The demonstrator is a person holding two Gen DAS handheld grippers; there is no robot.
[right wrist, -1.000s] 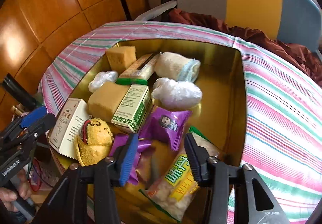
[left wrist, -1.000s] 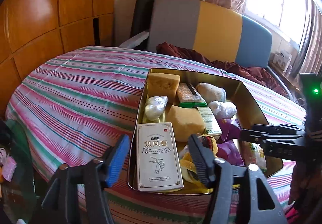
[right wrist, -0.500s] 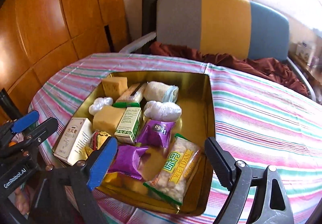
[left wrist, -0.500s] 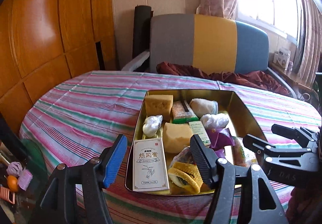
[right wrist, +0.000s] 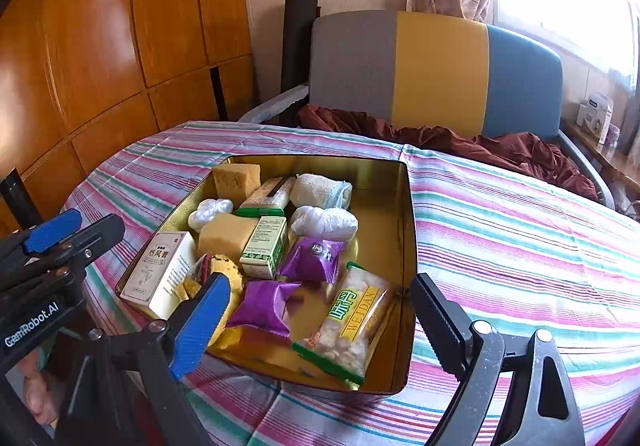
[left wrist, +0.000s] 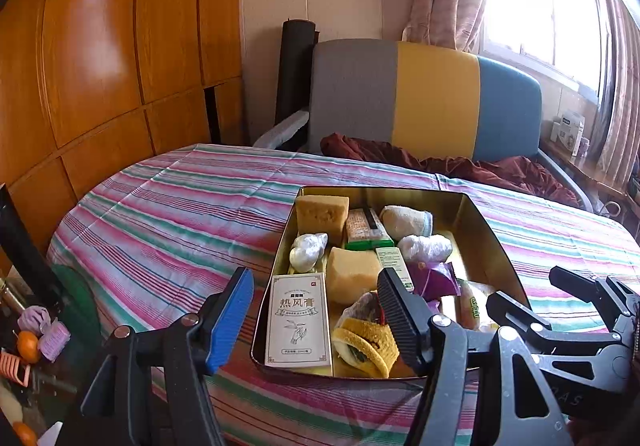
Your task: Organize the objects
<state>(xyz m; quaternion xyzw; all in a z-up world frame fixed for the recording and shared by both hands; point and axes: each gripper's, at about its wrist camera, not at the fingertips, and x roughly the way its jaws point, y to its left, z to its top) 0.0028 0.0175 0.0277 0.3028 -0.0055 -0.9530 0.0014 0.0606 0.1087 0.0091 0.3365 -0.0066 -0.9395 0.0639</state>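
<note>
A gold tin (right wrist: 404,205) on the striped table holds several items. Among them are a white printed box (left wrist: 298,320), two yellow sponges (left wrist: 322,211), a green box (right wrist: 266,246), two purple packets (right wrist: 266,306) and a WEIDAN snack bag (right wrist: 352,320). My right gripper (right wrist: 320,286) hovers before the tin's near edge. Its jaws are opening wide and nothing is pressed between them. At the tin's near left corner my left gripper (left wrist: 314,282) stands open, holding nothing. Each gripper also shows in the other's view, the right gripper (left wrist: 528,290) and the left gripper (right wrist: 96,221).
A striped cloth (left wrist: 180,213) covers the round table. Behind it stands a grey, yellow and blue chair (left wrist: 436,97) with a maroon cloth (left wrist: 460,161) on its seat. Wood panelling (left wrist: 100,45) lines the left wall. Oranges and small clutter (left wrist: 28,346) lie low at the left.
Both grippers have drawn back and up from the tin. The right jaws, narrow over the snack bag a second ago, have spread wide; the bag lies in the tin.
</note>
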